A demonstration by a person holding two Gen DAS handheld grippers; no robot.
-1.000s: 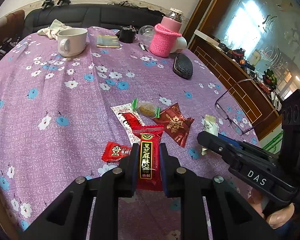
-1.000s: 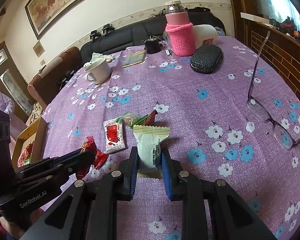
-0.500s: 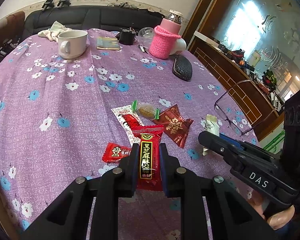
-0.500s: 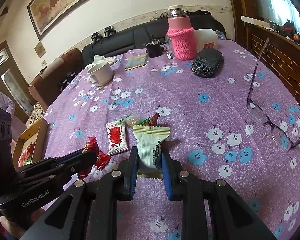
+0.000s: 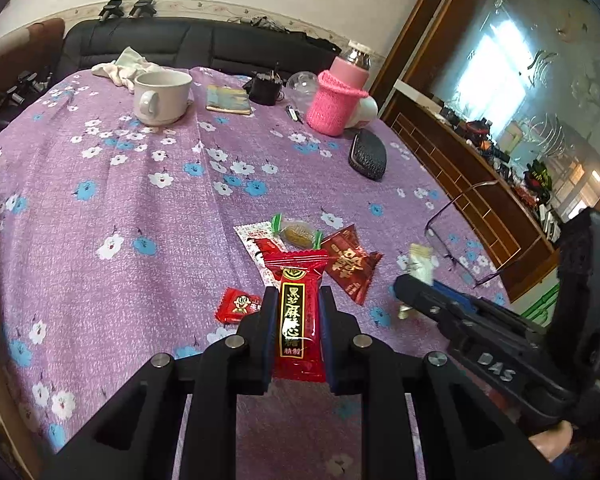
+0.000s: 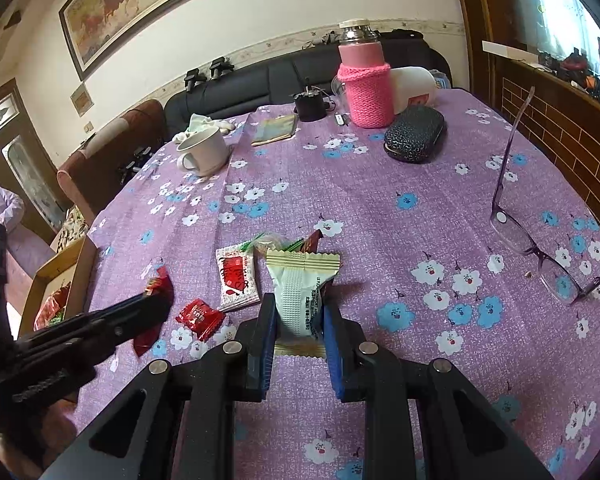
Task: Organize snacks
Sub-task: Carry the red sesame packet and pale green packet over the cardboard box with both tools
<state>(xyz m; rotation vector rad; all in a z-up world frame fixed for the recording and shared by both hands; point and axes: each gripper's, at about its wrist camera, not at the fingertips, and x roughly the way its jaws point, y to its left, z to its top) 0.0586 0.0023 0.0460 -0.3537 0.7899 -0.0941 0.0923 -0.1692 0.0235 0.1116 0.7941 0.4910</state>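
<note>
Purple flowered tablecloth (image 5: pixel 112 200) covers the table. Nearest, the left gripper (image 5: pixel 296 322) is clenched on a red sesame-candy packet (image 5: pixel 298 316) and the right gripper (image 6: pixel 298 322) on a pale green snack packet (image 6: pixel 300 296), each pinched at mid-body. Both look light, crinkly and slippery, probably crushable, so a gentle squeeze on the filled middle suits. Beyond lie loose snacks: a small red candy (image 5: pixel 238 304), a white sachet (image 6: pixel 236 276), a dark red packet (image 5: pixel 350 260). At far left sits a cardboard box (image 6: pixel 82 276).

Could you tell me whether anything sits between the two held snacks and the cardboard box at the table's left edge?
Nothing visible blocks it. The left gripper clamps the red snack, the right gripper the pale green snack, both lifted. Only flat wrappers lie below, short of the box.
</note>
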